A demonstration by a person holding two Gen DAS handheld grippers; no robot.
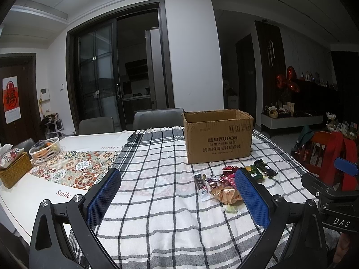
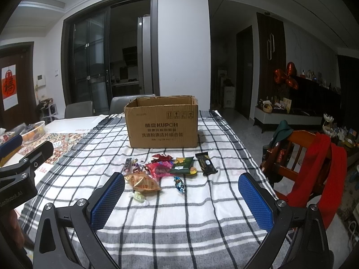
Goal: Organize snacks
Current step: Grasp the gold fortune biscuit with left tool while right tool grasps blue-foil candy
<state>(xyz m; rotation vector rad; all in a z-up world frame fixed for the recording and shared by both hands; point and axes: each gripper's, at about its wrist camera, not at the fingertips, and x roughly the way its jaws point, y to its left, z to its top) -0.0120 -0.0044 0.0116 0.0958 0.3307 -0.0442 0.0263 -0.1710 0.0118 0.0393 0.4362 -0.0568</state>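
An open cardboard box [image 2: 162, 123] stands on the checked cloth [image 2: 157, 213] that covers the desk, and everything else can be placed from it. The snacks [image 2: 166, 170] lie in a loose heap on the cloth just in front of the box, none of them inside it: a black bar [image 2: 206, 163] at the right end, a green packet [image 2: 182, 165] beside it, a pink packet [image 2: 159, 168] in the middle, an orange-brown packet [image 2: 143, 182] nearer the front, with a small blue-wrapped sweet [image 2: 179, 185] and a pale green one [image 2: 138, 196] nearest of all. The right gripper [image 2: 181, 201] hangs above the cloth in front of the heap, its blue fingers [image 2: 107, 204] spread wide and holding nothing. The left gripper [image 1: 177, 199] is left of the heap, fingers [image 1: 103, 197] wide too and empty. Left of the box, on the bare part of the desk, sit a white basket [image 1: 44, 149] and a wicker tissue box [image 1: 13, 168]. Right of the box, off the desk, a chair [image 2: 298, 157] carries a red garment [image 2: 323, 174].
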